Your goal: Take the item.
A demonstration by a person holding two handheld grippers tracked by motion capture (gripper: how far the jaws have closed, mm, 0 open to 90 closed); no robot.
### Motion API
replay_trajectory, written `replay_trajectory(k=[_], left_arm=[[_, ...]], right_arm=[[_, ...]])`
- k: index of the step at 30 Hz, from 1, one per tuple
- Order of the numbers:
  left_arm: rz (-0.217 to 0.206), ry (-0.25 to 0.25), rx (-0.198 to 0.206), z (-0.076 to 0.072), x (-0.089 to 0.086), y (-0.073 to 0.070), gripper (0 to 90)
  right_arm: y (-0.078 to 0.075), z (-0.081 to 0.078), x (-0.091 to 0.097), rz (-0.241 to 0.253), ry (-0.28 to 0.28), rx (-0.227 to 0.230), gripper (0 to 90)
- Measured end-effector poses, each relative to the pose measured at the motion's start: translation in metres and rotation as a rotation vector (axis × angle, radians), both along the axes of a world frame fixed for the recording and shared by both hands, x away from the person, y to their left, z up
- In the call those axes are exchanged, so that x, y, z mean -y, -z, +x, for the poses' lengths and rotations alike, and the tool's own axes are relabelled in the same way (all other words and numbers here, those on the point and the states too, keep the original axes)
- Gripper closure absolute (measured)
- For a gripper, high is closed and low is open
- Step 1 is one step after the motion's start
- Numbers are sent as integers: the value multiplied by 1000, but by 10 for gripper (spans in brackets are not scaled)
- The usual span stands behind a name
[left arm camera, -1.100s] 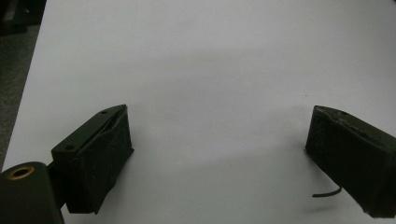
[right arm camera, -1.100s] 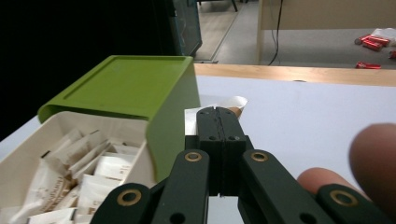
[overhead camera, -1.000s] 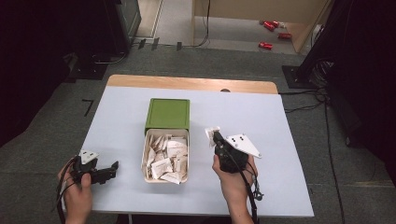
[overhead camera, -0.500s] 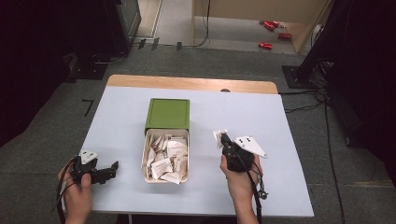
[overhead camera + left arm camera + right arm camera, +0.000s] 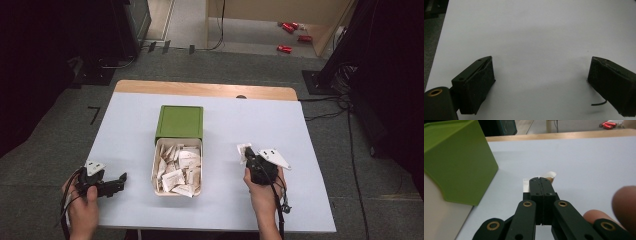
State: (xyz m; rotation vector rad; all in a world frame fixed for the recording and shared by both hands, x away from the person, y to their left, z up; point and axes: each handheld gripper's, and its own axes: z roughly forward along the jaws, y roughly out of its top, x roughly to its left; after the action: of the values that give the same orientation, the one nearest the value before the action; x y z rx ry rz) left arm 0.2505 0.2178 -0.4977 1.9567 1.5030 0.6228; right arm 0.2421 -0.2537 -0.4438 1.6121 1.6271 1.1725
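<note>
A cream tray (image 5: 154,172) full of several small white paper packets (image 5: 180,167) lies mid-table, touching the front of a green box (image 5: 179,122). Right of the tray, my right gripper (image 5: 246,154) is low over the table, shut on one white packet (image 5: 242,148). In the right gripper view the jaws meet around that packet (image 5: 550,175), whose white and tan edge pokes out past the tips, with the green box (image 5: 456,162) at the left. My left gripper (image 5: 119,180) rests near the front left of the table, open. In its own view the left gripper (image 5: 541,75) has bare table between wide-apart jaws.
The pale blue tabletop (image 5: 300,130) has a wooden strip (image 5: 205,90) along its far edge. Grey floor surrounds it, with cables (image 5: 330,107) at the right and red objects (image 5: 290,35) far behind. A thumb and finger (image 5: 624,202) show beside the right gripper's arms.
My right gripper has drifted a little to the right, away from the tray, still holding the packet. The left hand and its gripper have stayed put.
</note>
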Motion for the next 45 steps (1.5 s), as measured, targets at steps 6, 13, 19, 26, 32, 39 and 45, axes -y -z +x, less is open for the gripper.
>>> replay_trajectory(k=[6,13,19,26,32,39,45], left_arm=[[0,0,0,0,0,0,74],[1,0,0,0,0,0,74],[1,0,0,0,0,0,74],[1,0,0,0,0,0,74],[1,0,-1,0,0,0,74],[1,0,0,0,0,0,74],[1,1,-1,0,0,0,74]], right_arm=[[14,3,6,-4,9,-29,900],[31,4,13,-5,28,-65,900],[41,5,19,-5,43,-88,900],[48,5,21,-4,46,-101,900],[49,6,22,3,38,-96,900],[46,7,22,15,37,-97,806],[39,4,19,27,28,-89,710]])
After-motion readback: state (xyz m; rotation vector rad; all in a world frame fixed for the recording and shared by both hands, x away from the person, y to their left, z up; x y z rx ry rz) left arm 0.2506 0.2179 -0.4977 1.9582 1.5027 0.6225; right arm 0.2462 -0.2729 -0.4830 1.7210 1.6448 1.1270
